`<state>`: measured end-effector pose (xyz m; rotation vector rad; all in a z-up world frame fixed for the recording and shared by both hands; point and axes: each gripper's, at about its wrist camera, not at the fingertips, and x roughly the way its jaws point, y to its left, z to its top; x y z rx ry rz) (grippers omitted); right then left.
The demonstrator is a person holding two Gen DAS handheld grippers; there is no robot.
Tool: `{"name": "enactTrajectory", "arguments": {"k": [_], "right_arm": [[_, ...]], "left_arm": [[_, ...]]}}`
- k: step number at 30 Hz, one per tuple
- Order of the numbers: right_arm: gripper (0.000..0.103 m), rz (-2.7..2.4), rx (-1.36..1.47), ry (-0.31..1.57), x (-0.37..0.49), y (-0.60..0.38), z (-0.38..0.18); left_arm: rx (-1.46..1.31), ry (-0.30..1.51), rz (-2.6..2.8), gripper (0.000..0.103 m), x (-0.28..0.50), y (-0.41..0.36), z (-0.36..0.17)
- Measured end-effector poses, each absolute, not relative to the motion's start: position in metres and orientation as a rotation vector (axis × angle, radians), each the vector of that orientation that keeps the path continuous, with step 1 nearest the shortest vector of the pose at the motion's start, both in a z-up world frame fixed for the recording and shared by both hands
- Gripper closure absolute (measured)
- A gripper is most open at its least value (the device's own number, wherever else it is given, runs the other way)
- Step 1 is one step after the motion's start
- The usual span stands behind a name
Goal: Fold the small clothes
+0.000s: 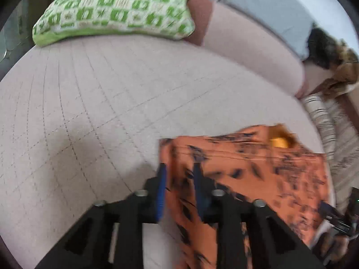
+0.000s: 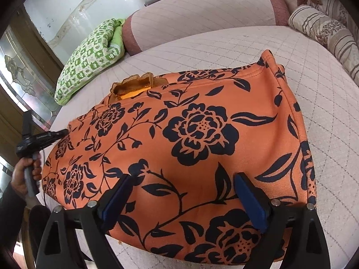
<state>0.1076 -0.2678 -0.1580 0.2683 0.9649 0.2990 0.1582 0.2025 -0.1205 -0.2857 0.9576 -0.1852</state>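
An orange fabric garment printed with dark navy roses and leaves [image 2: 190, 139] lies spread across a pale quilted bed cover stitched in a diamond grid [image 2: 325, 103], filling the centre and lower half of the right wrist view. A small frilled amber-brown trim with a yellow patch [image 2: 134, 87] sits at the garment's upper left edge.

The right gripper [image 2: 181, 197], black-framed with blue pads [image 2: 249, 199], occupies the bottom of that view with its fingers held wide apart over the garment's near part; whether the pads touch the cloth cannot be told.

In the left wrist view, which is blurred, the same garment [image 1: 258, 174] appears at lower right. The left gripper [image 1: 179, 179] rises from the bottom centre, its blue pads [image 1: 161, 190] standing a narrow gap apart with the garment's left edge running between them; whether they pinch the cloth cannot be told. In the right wrist view this gripper [image 2: 61, 132] enters at middle left, its tip at the garment's left edge, held by a hand [image 2: 24, 174] near the frame's left border.

A green-and-white checked cushion [image 2: 89, 56] rests at upper left of the right wrist view, a striped beige bolster [image 2: 325, 35] at upper right, and a pale pink rounded pillow with a maroon end [image 2: 202, 15] along the top.
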Motion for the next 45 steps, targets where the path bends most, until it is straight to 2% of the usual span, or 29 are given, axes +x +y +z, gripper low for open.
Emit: {"name": "enactTrajectory", "arguments": {"k": [2, 4, 5, 6, 7, 9, 11, 13, 15, 16, 19, 22, 28, 31, 33, 36, 40, 45], "right_arm": [[0.01, 0.298, 0.266, 0.963, 0.108, -0.267, -0.158], [0.009, 0.297, 0.276, 0.961, 0.107, -0.268, -0.158], [0.009, 0.297, 0.28, 0.96, 0.107, -0.268, -0.158], [0.009, 0.297, 0.285, 0.959, 0.108, -0.268, -0.158], [0.008, 0.295, 0.289, 0.958, 0.108, -0.268, -0.159], [0.007, 0.298, 0.293, 0.959, 0.109, -0.267, -0.159], [0.007, 0.3, 0.312, 0.968, 0.11, -0.269, -0.157], [0.007, 0.308, 0.375, 0.965, 0.109, -0.277, -0.155], [0.007, 0.305, 0.449, 0.955, 0.105, -0.286, -0.151], [0.007, 0.307, 0.492, 0.937, 0.101, -0.291, -0.147], [0.007, 0.354, 0.524, 0.892, 0.092, -0.295, -0.14], [0.007, 0.329, 0.579, 0.969, 0.102, -0.302, -0.165], [0.007, 0.335, 0.63, 0.851, 0.088, -0.312, -0.145], [0.007, 0.356, 0.614, 0.762, 0.081, -0.312, -0.126], [0.007, 0.304, 0.608, 0.786, 0.089, -0.316, -0.13], [0.006, 0.208, 0.675, 0.94, 0.106, -0.33, -0.167], [0.006, 0.203, 0.624, 0.908, 0.104, -0.324, -0.14], [0.006, 0.248, 0.562, 0.844, 0.123, -0.317, -0.109]], "left_arm": [[-0.298, 0.899, -0.239, 0.067, 0.135, 0.201, -0.104], [-0.313, 0.903, -0.262, 0.066, 0.116, 0.2, -0.102], [-0.322, 0.943, -0.257, 0.068, 0.112, 0.199, -0.111], [-0.321, 0.993, -0.228, 0.084, 0.111, 0.199, -0.123], [-0.319, 1.06, -0.17, 0.085, 0.112, 0.204, -0.144], [-0.432, 1.056, -0.171, 0.083, 0.108, 0.216, -0.153], [-0.43, 1.007, -0.152, 0.08, 0.102, 0.214, -0.134], [-0.382, 0.954, -0.163, 0.062, 0.092, 0.206, -0.116], [-0.347, 0.923, -0.175, 0.052, 0.081, 0.198, -0.104], [-0.338, 0.911, -0.171, 0.05, 0.076, 0.194, -0.1], [-0.283, 0.918, -0.171, 0.05, 0.059, 0.18, -0.107], [-0.202, 1.053, -0.067, 0.05, 0.073, 0.17, -0.149], [-0.155, 0.962, -0.031, 0.05, 0.061, 0.157, -0.109], [-0.122, 0.931, -0.012, 0.043, 0.057, 0.144, -0.095], [-0.12, 0.928, 0.0, 0.042, 0.055, 0.14, -0.093], [-0.142, 0.934, 0.011, 0.038, 0.048, 0.136, -0.088], [-0.152, 0.91, 0.017, 0.033, 0.049, 0.13, -0.09], [-0.13, 0.9, -0.002, 0.033, 0.051, 0.121, -0.088]]}}
